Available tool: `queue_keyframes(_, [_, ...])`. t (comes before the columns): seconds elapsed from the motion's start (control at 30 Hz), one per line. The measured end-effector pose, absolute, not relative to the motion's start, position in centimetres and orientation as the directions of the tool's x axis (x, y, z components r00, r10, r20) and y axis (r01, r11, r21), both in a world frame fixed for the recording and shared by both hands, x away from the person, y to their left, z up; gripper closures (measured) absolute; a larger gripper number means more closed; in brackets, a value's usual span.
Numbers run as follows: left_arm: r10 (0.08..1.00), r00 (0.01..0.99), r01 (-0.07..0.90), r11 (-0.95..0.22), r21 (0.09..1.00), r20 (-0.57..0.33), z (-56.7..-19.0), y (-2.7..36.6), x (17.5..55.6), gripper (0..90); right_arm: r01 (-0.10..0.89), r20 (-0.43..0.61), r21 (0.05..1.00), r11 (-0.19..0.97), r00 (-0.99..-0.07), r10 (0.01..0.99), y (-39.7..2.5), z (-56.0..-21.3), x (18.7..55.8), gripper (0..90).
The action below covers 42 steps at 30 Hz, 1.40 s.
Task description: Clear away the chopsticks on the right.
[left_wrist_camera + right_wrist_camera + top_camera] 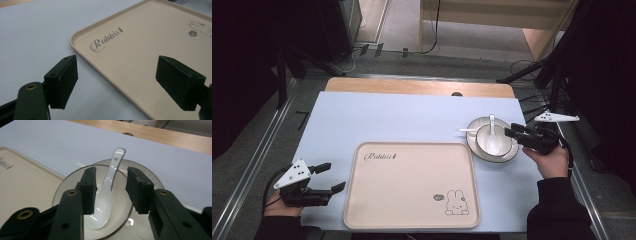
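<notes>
White glossy ceramic soup spoon (492,136) lies in a small white bowl (482,141), which sits on a wider pale plate with a dark rim line (507,156), at the right of the pale blue tabletop (377,117) just beside the tray's far right corner. In the high view the spoon's long axis runs near to far: scoop end toward the person in the bowl, handle pointing away over the bowl's far edge. A thin white stick-like item (468,130) pokes out left from the plate; cannot tell what it is.

Beige rectangular plastic tray (412,220) in front centre, printed "Rabbit" in script with a small carrot mark at far left, and a rabbit drawing with a small round badge at near right; badge text too small to read.

Right gripper (111,188) held in a hand (553,161), jaws partly apart, over the bowl and either side of the spoon handle, not touching it, holding nothing.

Left gripper (116,83) at the tray's near left edge, jaws wide apart, straddling the rim, holding nothing.

Bare wood strip (412,86) at the far table edge.
</notes>
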State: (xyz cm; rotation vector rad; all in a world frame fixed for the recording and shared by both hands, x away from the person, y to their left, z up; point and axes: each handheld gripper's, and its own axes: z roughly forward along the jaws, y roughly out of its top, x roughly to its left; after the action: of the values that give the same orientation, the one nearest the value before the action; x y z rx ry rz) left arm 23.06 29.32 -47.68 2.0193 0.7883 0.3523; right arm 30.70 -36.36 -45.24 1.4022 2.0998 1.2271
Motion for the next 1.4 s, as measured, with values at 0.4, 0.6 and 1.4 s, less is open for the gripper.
queue_keyframes(0.4, [0.652,0.756,0.392,-0.385,0.835,-0.055,-47.7,29.3,23.1,18.7,0.626,0.18,0.776,0.081,-0.343,0.922,-39.5,-47.0,33.3,90.0])
queue_keyframes(0.6, [0.654,0.755,0.394,-0.383,0.836,-0.057,-47.7,29.3,22.9,18.7,0.673,0.185,0.735,0.082,-0.316,0.931,-39.9,-49.2,35.1,90.0])
queue_keyframes(1.4, [0.669,0.742,0.399,-0.374,0.837,-0.055,-47.7,30.0,22.2,18.8,0.753,0.213,0.65,0.106,-0.315,0.925,-39.7,-51.8,37.4,90.0])
